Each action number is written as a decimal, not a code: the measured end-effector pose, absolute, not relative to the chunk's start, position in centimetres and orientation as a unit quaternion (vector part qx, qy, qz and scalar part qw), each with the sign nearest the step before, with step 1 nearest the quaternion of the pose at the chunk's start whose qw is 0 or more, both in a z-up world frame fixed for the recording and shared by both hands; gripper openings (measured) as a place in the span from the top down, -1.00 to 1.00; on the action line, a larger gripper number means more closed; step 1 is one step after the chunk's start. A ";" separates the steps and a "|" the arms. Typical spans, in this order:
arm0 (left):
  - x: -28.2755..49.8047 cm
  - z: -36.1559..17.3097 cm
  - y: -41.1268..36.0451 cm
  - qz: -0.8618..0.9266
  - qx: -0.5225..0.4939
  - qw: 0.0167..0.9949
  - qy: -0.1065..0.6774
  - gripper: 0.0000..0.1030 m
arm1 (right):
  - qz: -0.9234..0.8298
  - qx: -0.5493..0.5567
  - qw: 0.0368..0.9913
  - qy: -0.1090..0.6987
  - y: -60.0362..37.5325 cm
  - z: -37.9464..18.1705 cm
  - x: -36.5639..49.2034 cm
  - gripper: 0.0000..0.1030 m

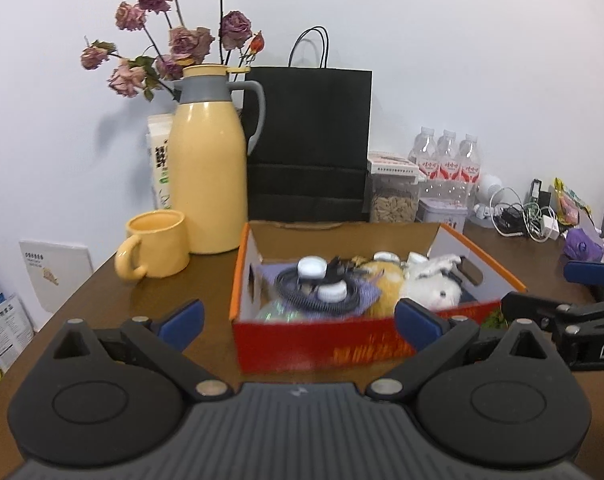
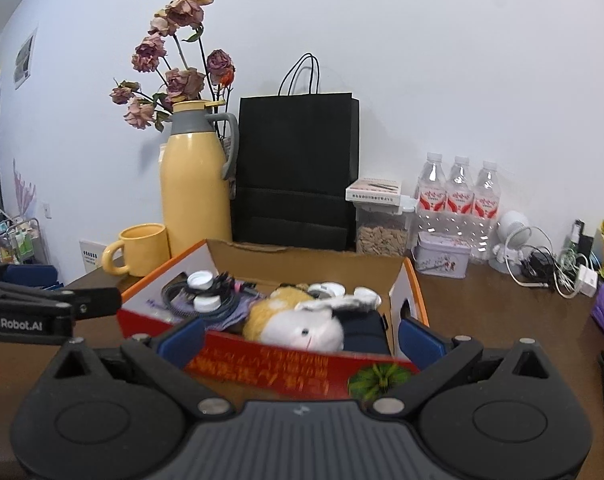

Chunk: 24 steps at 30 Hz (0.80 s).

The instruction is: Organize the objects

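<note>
A red and orange cardboard box (image 1: 322, 344) (image 2: 302, 368) stands open on the brown table. Inside lie a white and yellow plush toy (image 1: 426, 288) (image 2: 298, 324), a coiled black cable (image 1: 302, 296) (image 2: 206, 304), white round caps (image 1: 312, 267) (image 2: 200, 280) and a purple cloth (image 1: 366, 292). My left gripper (image 1: 298, 320) is open and empty, just in front of the box. My right gripper (image 2: 300, 338) is open and empty, its blue pads either side of the box's near wall. Each gripper shows at the edge of the other's view.
A yellow mug (image 1: 154, 246) (image 2: 140, 250) and yellow thermos jug (image 1: 208, 160) (image 2: 196, 176) stand left of the box. Behind are a black paper bag (image 1: 310, 140) (image 2: 298, 168), a seed jar (image 2: 382, 228), water bottles (image 1: 446, 160) (image 2: 458, 196), a tin (image 2: 442, 256) and tangled chargers (image 2: 554, 268).
</note>
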<state>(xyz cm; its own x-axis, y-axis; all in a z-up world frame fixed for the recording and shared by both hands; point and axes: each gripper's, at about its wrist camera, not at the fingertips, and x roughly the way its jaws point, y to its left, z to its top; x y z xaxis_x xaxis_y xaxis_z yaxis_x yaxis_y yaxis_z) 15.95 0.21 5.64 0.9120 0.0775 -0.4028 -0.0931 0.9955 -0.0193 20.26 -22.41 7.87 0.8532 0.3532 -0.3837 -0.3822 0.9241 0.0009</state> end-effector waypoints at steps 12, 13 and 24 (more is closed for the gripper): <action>9.9 3.9 0.0 0.030 -0.025 0.971 0.235 -1.00 | 0.178 -0.028 0.960 0.214 -23.4 7.1 14.9 -1.00; 9.7 3.8 0.0 0.029 -0.026 0.971 0.237 -1.00 | 0.177 -0.027 0.960 0.214 -23.5 7.1 14.6 -1.00; 9.3 3.8 -0.4 0.026 -0.029 0.970 0.239 -1.00 | 0.170 -0.025 0.959 0.225 -23.9 6.7 14.1 -1.00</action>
<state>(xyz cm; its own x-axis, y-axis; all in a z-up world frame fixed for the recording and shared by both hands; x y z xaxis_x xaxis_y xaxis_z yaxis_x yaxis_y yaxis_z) 9.32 -0.41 3.82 0.8845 0.0363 -0.4651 -0.0638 0.9970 -0.0436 14.11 -23.93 6.71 0.8408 0.3147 -0.4405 -0.3372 0.9410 0.0285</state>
